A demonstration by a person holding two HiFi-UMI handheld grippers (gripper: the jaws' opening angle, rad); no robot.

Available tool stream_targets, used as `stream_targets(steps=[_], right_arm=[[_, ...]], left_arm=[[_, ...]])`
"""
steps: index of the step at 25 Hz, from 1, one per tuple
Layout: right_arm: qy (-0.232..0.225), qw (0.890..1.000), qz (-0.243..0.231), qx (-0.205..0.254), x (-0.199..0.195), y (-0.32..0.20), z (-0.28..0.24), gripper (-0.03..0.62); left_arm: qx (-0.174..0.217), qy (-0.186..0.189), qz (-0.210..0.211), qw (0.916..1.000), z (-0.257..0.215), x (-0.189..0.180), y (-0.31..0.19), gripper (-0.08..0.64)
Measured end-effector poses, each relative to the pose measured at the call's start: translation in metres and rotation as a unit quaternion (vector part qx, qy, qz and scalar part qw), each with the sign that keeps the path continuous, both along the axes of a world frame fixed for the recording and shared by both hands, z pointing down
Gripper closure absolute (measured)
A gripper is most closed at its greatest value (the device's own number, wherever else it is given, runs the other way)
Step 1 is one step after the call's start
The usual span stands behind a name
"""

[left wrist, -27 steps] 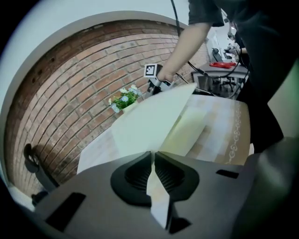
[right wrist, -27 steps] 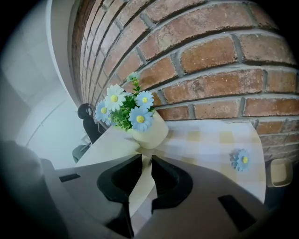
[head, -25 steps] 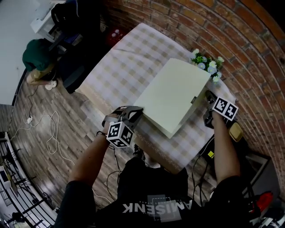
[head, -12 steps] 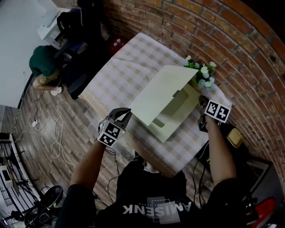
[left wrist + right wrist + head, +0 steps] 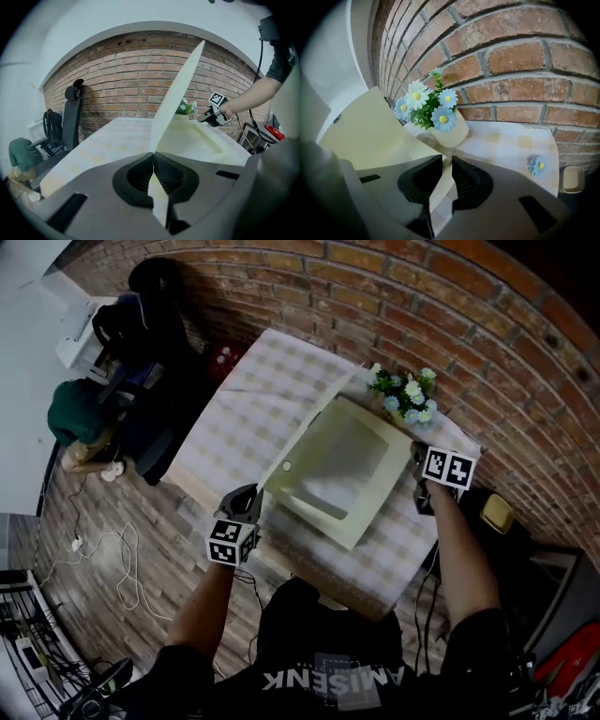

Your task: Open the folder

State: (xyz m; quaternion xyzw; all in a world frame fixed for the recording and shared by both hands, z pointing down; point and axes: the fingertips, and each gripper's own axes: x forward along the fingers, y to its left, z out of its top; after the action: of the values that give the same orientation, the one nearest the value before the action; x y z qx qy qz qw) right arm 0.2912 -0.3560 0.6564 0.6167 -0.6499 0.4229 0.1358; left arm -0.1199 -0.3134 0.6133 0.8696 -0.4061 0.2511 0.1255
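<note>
folder: pale cream, open, inner pocket showing, flat on the checked tabletop between my grippers | left gripper: clamped on its cover, which stands upright ahead of me | right gripper: pinching the folder's edge just before the flower pot | only the right gripper view shows a loose blue flower
</note>
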Motion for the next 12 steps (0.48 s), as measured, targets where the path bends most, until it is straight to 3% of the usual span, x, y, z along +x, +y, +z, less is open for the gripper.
stream_targets(steps=[8,12], right_arm=[[0.039,0.999,0.0,-0.017,-0.002,-0.001,0.0,0.499],[0.041,0.999,0.015,-0.018,-0.001,0.0,-0.002,0.5]], left_arm=[[-0.025,0.061,-0.054,0.9963,0.012,-0.025,-0.025,0.543],[-0.014,0.034,-0.072,0.9967,0.021,-0.033,-0.032,0.543]])
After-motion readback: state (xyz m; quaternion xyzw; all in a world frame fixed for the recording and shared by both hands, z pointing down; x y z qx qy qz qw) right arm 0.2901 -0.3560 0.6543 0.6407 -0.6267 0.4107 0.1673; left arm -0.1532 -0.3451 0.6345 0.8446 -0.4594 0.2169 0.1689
